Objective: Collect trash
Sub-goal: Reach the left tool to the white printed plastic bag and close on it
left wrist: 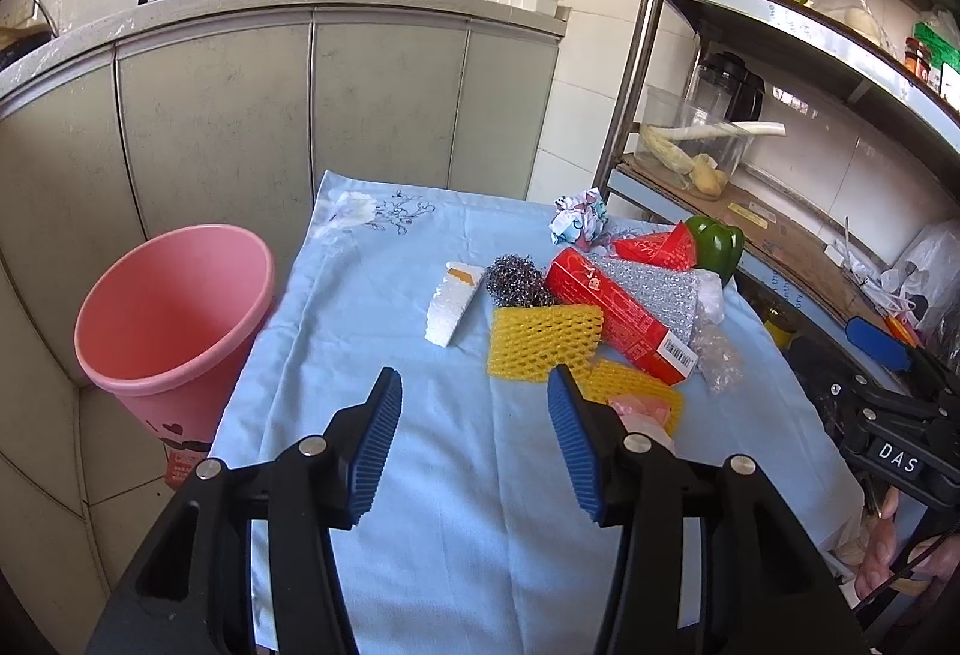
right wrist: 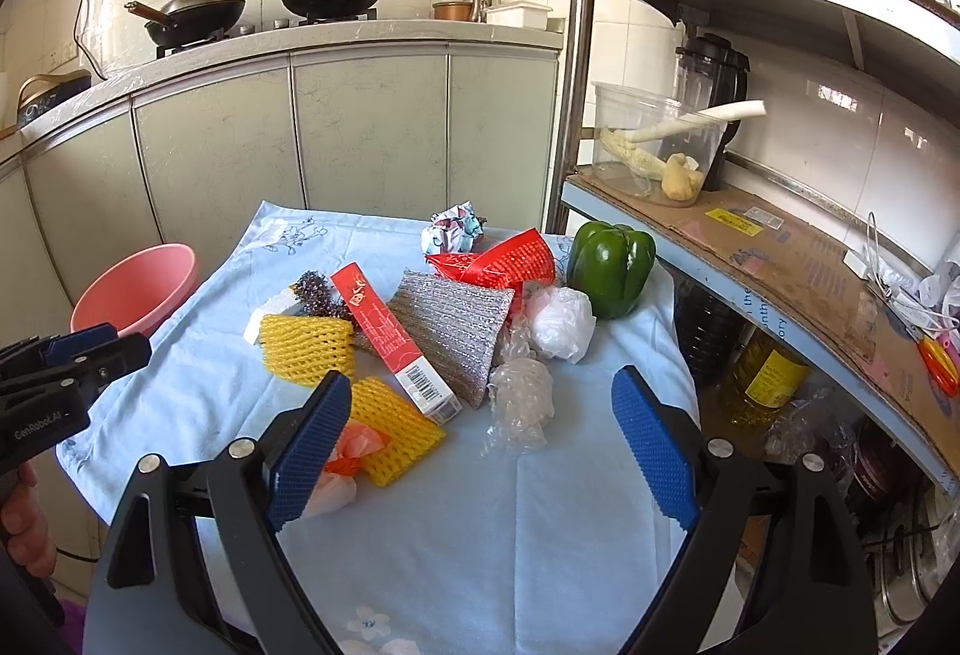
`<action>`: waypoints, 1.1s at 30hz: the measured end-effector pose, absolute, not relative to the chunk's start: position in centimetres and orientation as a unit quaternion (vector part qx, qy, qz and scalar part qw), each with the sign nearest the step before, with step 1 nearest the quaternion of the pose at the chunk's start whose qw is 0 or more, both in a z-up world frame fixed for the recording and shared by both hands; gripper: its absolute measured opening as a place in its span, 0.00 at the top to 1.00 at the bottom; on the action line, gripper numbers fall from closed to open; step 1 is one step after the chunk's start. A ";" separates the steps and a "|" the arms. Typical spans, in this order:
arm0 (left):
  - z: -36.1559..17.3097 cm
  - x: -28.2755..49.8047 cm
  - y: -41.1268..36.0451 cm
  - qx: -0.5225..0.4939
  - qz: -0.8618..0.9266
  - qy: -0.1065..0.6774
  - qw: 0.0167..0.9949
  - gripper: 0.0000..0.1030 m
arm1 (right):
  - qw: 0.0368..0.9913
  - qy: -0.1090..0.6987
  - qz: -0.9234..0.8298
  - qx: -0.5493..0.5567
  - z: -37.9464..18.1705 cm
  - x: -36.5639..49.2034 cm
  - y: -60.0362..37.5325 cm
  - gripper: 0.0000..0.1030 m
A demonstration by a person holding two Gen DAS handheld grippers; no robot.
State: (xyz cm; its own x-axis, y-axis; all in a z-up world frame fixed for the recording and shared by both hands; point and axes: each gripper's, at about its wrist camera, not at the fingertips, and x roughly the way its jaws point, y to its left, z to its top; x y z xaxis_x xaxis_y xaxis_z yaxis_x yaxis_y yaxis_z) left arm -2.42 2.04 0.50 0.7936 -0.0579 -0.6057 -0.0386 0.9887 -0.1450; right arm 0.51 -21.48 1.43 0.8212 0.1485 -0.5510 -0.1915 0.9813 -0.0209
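So both grippers hang over the light blue cloth-covered table [left wrist: 372,295], and neither has anything in it. The left gripper [left wrist: 474,403] has its blue ribbed pads spread apart with only bare cloth between them; the right gripper [right wrist: 480,415] is spread even wider, also empty.

The trash is a heap toward the far right of the table: yellow foam fruit nets [right wrist: 307,349], a long red cardboard box [right wrist: 390,343], a crumpled clear plastic wrap [right wrist: 519,403], a silver mesh scouring pad [right wrist: 456,325] and more behind. The round pink plastic bin [left wrist: 174,313] sits off the table's left edge, beside the left gripper.

What matters, I'd say: the nearest scrap, a small pink-and-orange plastic wad [right wrist: 351,460], lies just beside the right gripper's left pad, tucked against the second yellow net [right wrist: 396,430]. The red box runs diagonally away from both grippers. The right hand looks closer to the pile, the left closer to the bin.
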 end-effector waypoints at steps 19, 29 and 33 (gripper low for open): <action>-0.1 -1.3 -0.1 -0.046 -0.156 0.334 0.928 0.36 | 0.950 0.294 0.106 -0.018 -0.2 1.2 -23.9 0.13; -3.8 2.4 -3.8 0.004 -0.217 0.408 0.887 0.36 | 0.942 0.316 0.112 -0.003 -2.2 2.0 -25.2 0.13; -5.3 3.5 -4.9 0.006 -0.228 0.438 0.870 0.37 | 0.940 0.322 0.116 0.005 -2.6 2.4 -25.5 0.13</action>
